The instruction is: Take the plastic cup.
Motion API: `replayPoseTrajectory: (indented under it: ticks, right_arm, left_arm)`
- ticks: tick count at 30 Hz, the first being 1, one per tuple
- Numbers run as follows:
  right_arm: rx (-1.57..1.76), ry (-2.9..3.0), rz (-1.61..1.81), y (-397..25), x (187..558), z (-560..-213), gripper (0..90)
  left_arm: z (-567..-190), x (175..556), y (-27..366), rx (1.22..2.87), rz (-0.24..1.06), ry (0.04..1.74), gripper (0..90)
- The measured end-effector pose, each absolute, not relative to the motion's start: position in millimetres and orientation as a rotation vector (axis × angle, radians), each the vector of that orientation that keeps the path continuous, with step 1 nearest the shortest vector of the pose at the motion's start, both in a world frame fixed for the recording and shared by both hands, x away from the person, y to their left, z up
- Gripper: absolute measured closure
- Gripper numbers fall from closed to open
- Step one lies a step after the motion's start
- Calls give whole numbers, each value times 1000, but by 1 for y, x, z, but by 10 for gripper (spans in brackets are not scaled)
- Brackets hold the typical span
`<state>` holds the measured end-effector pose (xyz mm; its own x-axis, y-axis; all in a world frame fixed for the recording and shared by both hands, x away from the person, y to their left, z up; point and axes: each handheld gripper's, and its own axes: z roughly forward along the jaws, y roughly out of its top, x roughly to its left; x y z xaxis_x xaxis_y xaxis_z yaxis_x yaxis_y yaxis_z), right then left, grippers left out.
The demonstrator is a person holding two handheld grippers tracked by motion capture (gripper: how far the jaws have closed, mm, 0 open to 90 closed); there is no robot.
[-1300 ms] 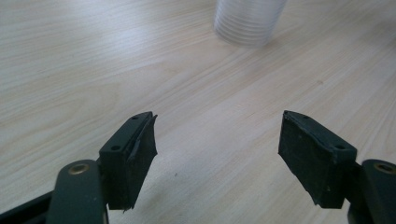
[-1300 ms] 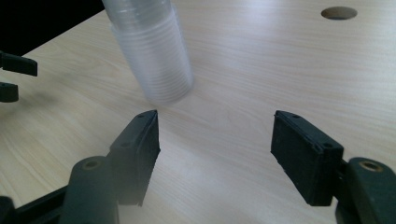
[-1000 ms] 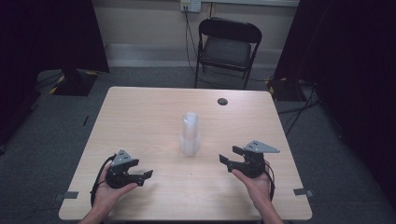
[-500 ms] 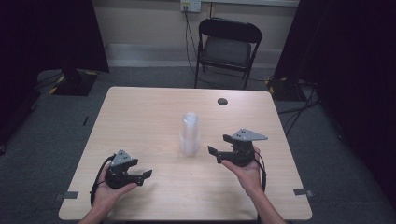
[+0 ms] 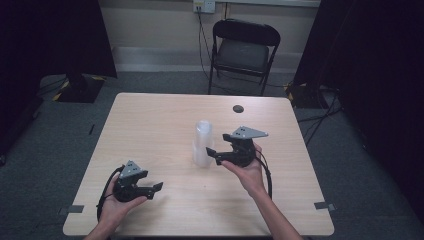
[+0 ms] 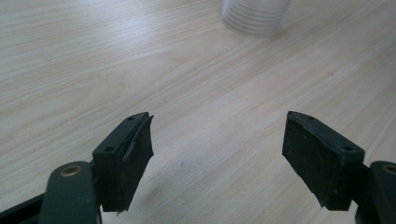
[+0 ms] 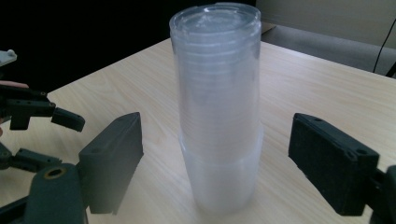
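A tall stack of clear plastic cups (image 5: pixel 202 144) stands upside down in the middle of the wooden table (image 5: pixel 150 120). My right gripper (image 5: pixel 212 154) is just to the right of the stack, open, with its tips close to the lower part. In the right gripper view the cup stack (image 7: pixel 219 84) stands ahead of the gap between the two wide-apart jaws of the right gripper (image 7: pixel 219 154), apart from both. My left gripper (image 5: pixel 156 189) rests low near the front left, open and empty. In the left gripper view the left gripper (image 6: pixel 217 140) faces bare wood, with the cup stack's base (image 6: pixel 254 16) farther off.
A small dark round object (image 5: pixel 238 108) lies near the table's far edge. A black folding chair (image 5: pixel 244 50) stands behind the table. The left gripper (image 7: pixel 46 116) also appears at the left of the right gripper view.
My right gripper has moved left and forward, from the front right up to the cup stack. The left gripper has stayed where it was.
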<state>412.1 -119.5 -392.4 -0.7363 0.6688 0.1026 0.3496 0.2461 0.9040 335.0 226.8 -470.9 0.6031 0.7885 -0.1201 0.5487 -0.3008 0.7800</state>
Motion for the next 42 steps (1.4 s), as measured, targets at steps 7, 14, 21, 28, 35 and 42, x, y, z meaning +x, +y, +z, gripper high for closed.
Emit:
replayPoseTrajectory:
  ticks: [7, 14, 21, 28, 35, 42]
  right_arm:
    - [920, 2217, 1505, -102, 427, -393, 141]
    - [936, 2208, 1499, -88, 441, -393, 138]
    - [953, 2211, 1513, -80, 454, -401, 147]
    - [958, 2219, 1503, -77, 459, -409, 171]
    - [970, 2239, 1492, -75, 462, -417, 187]
    - [974, 2255, 1472, -75, 465, -425, 186]
  left_arm:
    - [-471, 335, 228, 1993, 360, 1061, 242]
    - [-471, 334, 226, 1997, 352, 1049, 242]
    - [-471, 335, 228, 1986, 352, 1059, 242]
    - [-471, 335, 228, 1989, 351, 1060, 242]
    - [-471, 335, 228, 1991, 349, 1060, 241]
    - [-471, 335, 229, 1995, 347, 1059, 242]
